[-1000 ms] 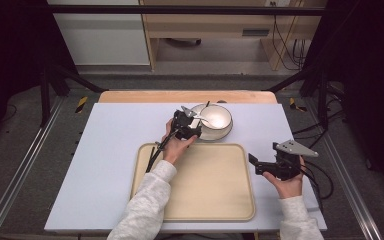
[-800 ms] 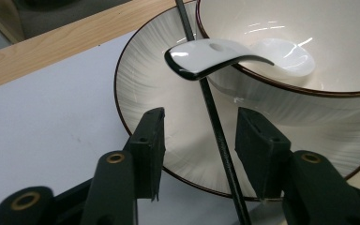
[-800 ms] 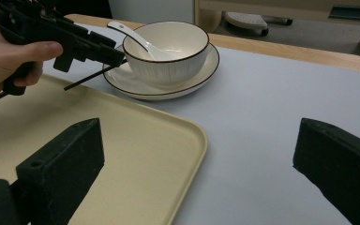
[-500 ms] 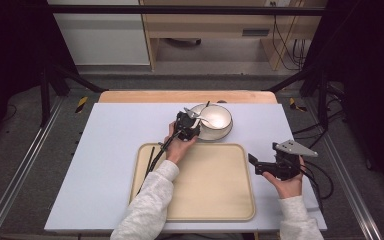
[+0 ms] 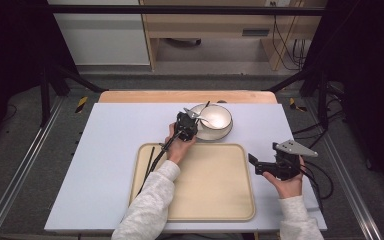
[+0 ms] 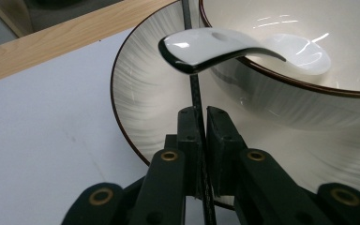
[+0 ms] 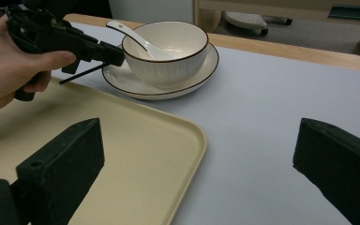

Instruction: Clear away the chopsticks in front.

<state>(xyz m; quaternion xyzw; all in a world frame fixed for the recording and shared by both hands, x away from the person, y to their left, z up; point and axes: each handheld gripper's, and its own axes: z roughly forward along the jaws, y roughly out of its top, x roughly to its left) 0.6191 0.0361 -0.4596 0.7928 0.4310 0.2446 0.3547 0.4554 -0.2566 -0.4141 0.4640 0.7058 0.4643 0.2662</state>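
1. High view: a person at a grey table (image 5: 105,165) works two hand-held tongs; the left gripper (image 5: 189,122) sits at the near-left rim of a plate (image 5: 203,134), and the right gripper (image 5: 258,165) hovers just off the right edge of a beige tray (image 5: 215,195).
2. Left gripper view: the jaws have just been closing and now stand pinched together on a thin black chopstick (image 6: 196,91), which runs up between the pads and over the plate (image 6: 140,98) toward the bowl's rim.
3. A white bowl (image 5: 215,117) with a dark rim stands on the plate at the far side of the table, just beyond the tray.
4. A white soup spoon (image 6: 225,47) rests in the bowl (image 6: 309,103), its handle arching out over the rim toward the left gripper and crossing above the chopstick.
5. Right gripper view: the right gripper (image 7: 197,164) has its jaws wide apart with nothing between them, above the tray's corner (image 7: 187,136) and the bare table.
6. Same view: farther off, the left hand (image 7: 9,65) grips its tool beside the plate (image 7: 187,79), the chopstick (image 7: 82,74) jutting back from the jaws over the tray's far edge.
7. A second dark stick (image 5: 149,162) lies along the tray's left edge, by the left gripper's trailing cable.
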